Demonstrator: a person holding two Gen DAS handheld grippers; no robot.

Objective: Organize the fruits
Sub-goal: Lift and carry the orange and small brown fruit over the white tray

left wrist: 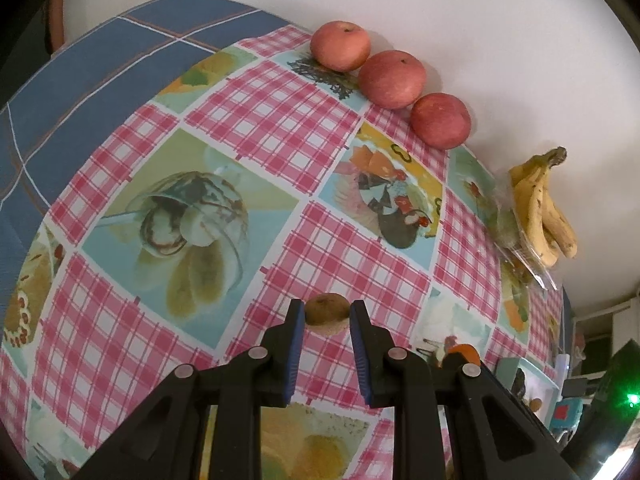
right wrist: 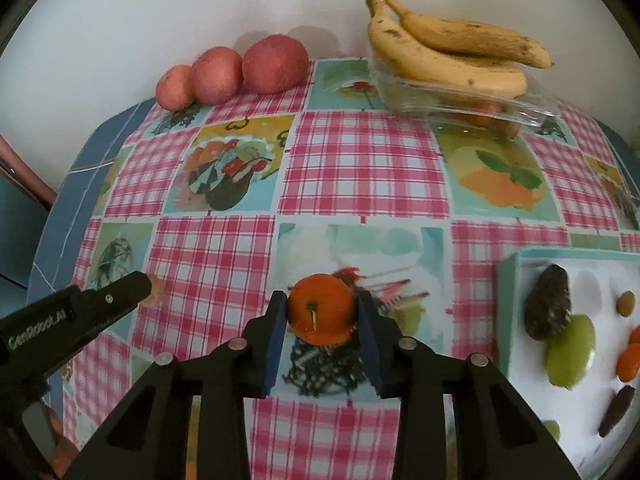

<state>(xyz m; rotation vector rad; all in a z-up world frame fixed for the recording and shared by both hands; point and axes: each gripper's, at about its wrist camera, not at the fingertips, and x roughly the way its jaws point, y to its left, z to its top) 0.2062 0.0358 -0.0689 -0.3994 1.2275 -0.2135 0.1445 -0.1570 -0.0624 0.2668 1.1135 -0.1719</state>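
Observation:
My left gripper (left wrist: 326, 316) is shut on a brown kiwi (left wrist: 325, 307) just above the checked tablecloth (left wrist: 256, 120). In the right wrist view the same gripper (right wrist: 145, 289) comes in from the left with the kiwi (right wrist: 157, 291) at its tip. My right gripper (right wrist: 322, 312) is shut on an orange tangerine (right wrist: 320, 312), stem side towards the camera. That tangerine (left wrist: 464, 350) peeks out behind the left gripper's right finger. Three red apples (left wrist: 390, 78) stand in a row against the wall. A bunch of bananas (right wrist: 444, 52) lies on a clear plastic box (right wrist: 460, 106).
A teal-rimmed white tray (right wrist: 508, 280) at the right holds a dark rough fruit (right wrist: 548, 306), a green fruit (right wrist: 570, 350), small orange ones (right wrist: 630, 362) and other pieces. The round table's edge curves away on the left, with blue cloth (left wrist: 80, 92) beneath. A white wall backs the table.

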